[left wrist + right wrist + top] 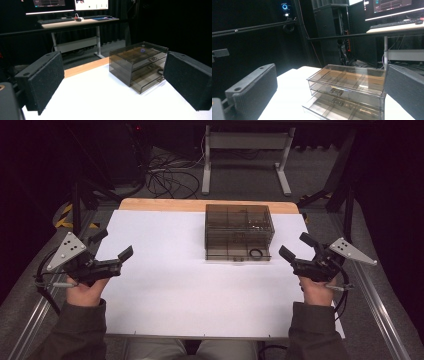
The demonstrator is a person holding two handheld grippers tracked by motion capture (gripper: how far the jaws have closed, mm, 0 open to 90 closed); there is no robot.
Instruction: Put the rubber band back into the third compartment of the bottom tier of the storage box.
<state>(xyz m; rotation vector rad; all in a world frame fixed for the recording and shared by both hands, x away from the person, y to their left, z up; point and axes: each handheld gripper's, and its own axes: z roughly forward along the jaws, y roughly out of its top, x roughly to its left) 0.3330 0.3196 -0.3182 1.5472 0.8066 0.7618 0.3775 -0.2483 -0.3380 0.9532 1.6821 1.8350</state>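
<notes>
We hold two hand-held grippers over the white surface point(165, 285), the left hand-held gripper point(113, 248) and right hand-held gripper point(296, 246) both spread and empty. Between and ahead of them stands one smoky transparent plastic drawer box point(239, 231); its bottom drawer, one of two, sits slightly open and holds one small black ring point(256, 253).

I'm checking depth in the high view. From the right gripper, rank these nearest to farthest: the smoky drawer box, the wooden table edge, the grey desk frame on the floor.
1. Drawer box: just left of the right gripper, on the white sheet.
2. Wooden table edge: behind the box, at the table's far side.
3. Grey desk frame: on the floor past the table, at the top of the view.
</notes>
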